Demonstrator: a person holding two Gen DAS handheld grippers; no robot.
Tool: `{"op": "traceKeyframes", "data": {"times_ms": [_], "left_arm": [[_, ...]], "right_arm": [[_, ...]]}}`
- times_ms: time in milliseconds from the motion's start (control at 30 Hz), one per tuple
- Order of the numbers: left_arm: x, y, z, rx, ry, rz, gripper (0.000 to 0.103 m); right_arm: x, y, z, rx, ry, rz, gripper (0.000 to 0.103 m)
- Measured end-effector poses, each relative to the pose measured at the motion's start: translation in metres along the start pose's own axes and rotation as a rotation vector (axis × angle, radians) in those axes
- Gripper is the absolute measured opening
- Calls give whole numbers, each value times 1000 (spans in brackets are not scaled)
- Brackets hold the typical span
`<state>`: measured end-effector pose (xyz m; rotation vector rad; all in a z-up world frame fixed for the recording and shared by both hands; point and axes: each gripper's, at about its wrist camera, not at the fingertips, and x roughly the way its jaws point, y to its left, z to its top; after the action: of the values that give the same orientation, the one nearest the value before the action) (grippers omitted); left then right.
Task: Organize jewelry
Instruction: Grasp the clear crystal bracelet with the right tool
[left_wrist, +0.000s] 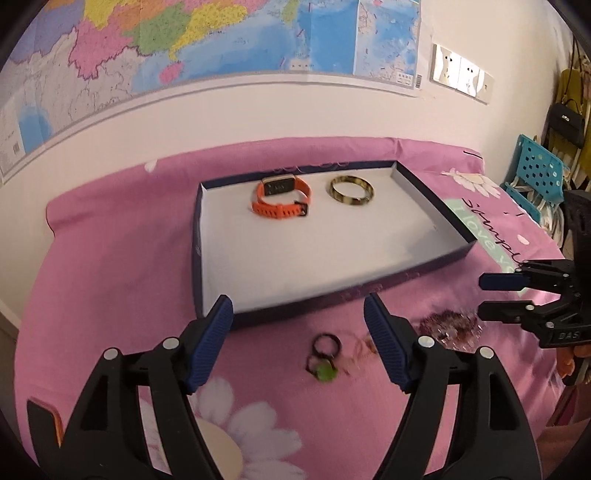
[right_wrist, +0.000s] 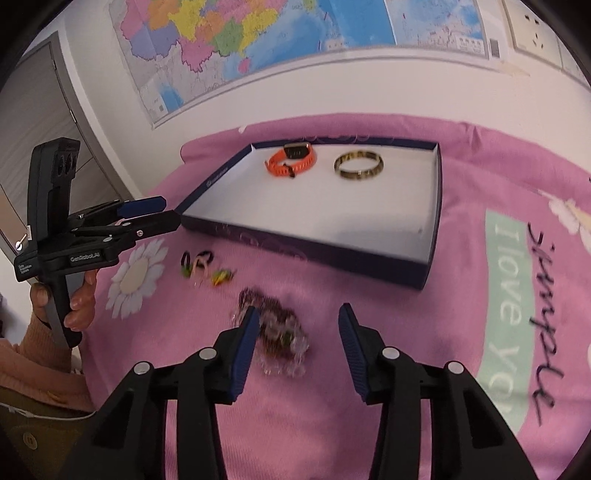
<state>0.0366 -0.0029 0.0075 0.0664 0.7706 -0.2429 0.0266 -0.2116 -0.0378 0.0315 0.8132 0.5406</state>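
Note:
A shallow dark-blue box (left_wrist: 199, 258) (right_wrist: 436, 206) with a white floor lies on the pink sheet. In it are an orange watch (left_wrist: 282, 199) (right_wrist: 291, 160) and a gold-and-black bangle (left_wrist: 351, 190) (right_wrist: 358, 166). Small dark rings with a green piece (left_wrist: 323, 354) (right_wrist: 201, 264) lie in front of the box. My left gripper (left_wrist: 297, 306) (right_wrist: 170, 210) hovers open above them with nothing between its fingers. A blurred pile of dark-red and clear beads (left_wrist: 448, 323) (right_wrist: 280, 328) lies to their right. My right gripper (right_wrist: 299, 314) (left_wrist: 482, 297) stands open over it, its left finger at the pile's edge.
The pink sheet (right_wrist: 369, 424) has daisy prints and a green text panel (right_wrist: 506, 295). A map (left_wrist: 184, 44) hangs on the wall behind. A blue plastic stool (left_wrist: 535, 166) and handbags stand at the far right. A person's hand (right_wrist: 79, 299) holds the left gripper's handle.

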Motion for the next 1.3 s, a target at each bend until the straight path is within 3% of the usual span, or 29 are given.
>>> {"op": "traceKeyframes", "data": {"times_ms": [267,400,500,767,1100,1300], "left_arm": [[1,-5,-15,-45,26,-32,75],[1,-5,-20,-52,35,-42,75],[-1,-5,-21,-57,34,-45,75],[-7,-5,-25,-45,22,-48,75],[-10,-10,-32,-21,29,-99,75],[-5,-21,-38,27,53,-142,64]], "right_arm": [[11,6,-9,-9,36,20,35],[14,8,-8,-18,46,10,13],[11,6,-7,-12,37,7,8],[-16,4,3,38,-50,77,8],[-38,11,18,39,-135,94,8],[-42,1,26,67,-173,73,8]]}}
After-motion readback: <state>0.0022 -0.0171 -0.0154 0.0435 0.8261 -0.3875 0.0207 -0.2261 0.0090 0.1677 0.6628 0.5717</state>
